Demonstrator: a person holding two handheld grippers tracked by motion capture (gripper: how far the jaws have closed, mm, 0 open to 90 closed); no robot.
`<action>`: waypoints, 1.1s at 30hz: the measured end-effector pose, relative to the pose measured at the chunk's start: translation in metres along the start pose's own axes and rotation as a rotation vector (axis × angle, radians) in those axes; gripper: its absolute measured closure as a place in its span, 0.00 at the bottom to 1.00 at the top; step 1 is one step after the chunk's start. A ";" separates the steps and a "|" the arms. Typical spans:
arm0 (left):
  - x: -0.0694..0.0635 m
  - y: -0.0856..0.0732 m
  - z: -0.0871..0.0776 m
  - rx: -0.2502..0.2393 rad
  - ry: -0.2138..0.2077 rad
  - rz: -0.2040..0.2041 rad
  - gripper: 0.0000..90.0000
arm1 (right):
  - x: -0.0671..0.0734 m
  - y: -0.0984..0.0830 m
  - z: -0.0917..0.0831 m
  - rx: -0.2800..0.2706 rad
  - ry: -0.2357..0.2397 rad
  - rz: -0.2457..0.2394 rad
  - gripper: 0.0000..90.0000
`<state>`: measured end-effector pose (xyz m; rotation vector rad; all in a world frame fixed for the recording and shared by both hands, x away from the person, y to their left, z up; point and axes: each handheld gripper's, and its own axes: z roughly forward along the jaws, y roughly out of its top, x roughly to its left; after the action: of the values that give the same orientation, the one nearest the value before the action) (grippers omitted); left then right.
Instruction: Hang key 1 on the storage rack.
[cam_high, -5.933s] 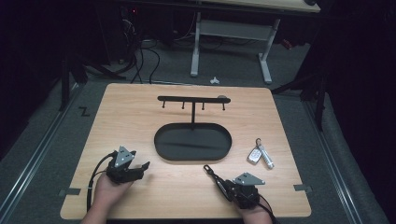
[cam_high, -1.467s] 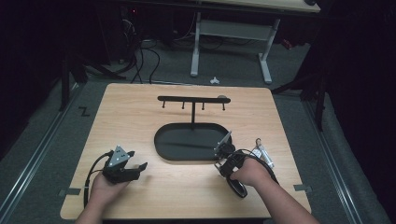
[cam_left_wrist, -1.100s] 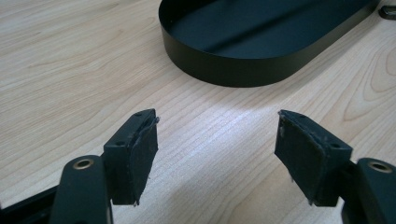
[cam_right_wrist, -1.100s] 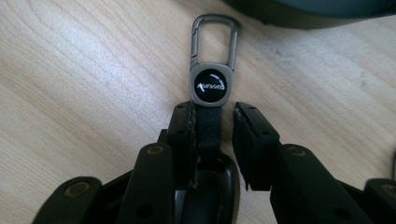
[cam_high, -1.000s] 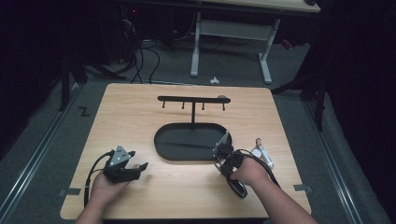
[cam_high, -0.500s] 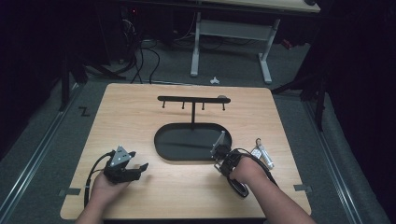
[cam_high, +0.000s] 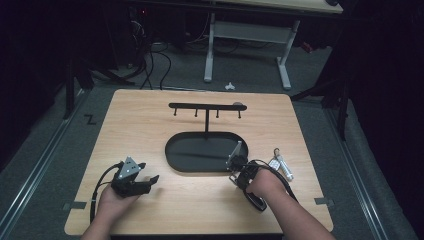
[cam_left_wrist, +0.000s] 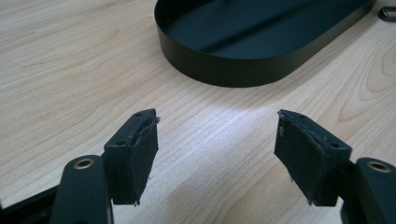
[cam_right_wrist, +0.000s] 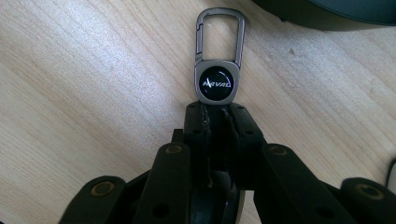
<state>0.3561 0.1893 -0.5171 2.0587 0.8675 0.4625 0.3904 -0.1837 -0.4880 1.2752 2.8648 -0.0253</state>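
Observation:
A grey metal keychain (cam_right_wrist: 218, 84) with a carabiner loop and a round black badge lies over the wood just off the tray's right end. My right gripper (cam_right_wrist: 217, 109) is shut on its lower end, its jaws having just closed onto it. In the high view that gripper (cam_high: 234, 167) points down beside the black oval tray (cam_high: 172, 155). My left gripper (cam_high: 150, 180) rests near the front left, jaws wide apart. Between its pads (cam_left_wrist: 217, 140) is only bare wood, with the tray wall (cam_left_wrist: 224, 74) ahead.
A black rack with small hooks (cam_high: 206, 106) stands behind the tray. A small silver tube-like item (cam_high: 282, 167) lies to the right of my right hand. The wooden table (cam_high: 140, 125) ends close behind both forearms.
Since the earliest frame my right hand has gone from the front edge to the keychain beside the tray. Over the last second both hands stay put.

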 end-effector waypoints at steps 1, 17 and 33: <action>0.000 0.000 0.000 0.000 0.001 0.001 0.34 | 0.002 0.000 0.000 0.006 -0.006 0.008 0.89; -0.002 -0.001 0.000 0.004 0.005 0.003 0.34 | -0.001 -0.018 -0.050 -0.158 0.027 0.046 0.89; 0.000 -0.001 -0.001 -0.007 0.013 0.003 0.34 | -0.014 -0.019 -0.089 -0.282 0.045 0.093 0.89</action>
<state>0.3549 0.1901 -0.5176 2.0531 0.8694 0.4799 0.3863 -0.2053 -0.3984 1.3609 2.7142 0.3977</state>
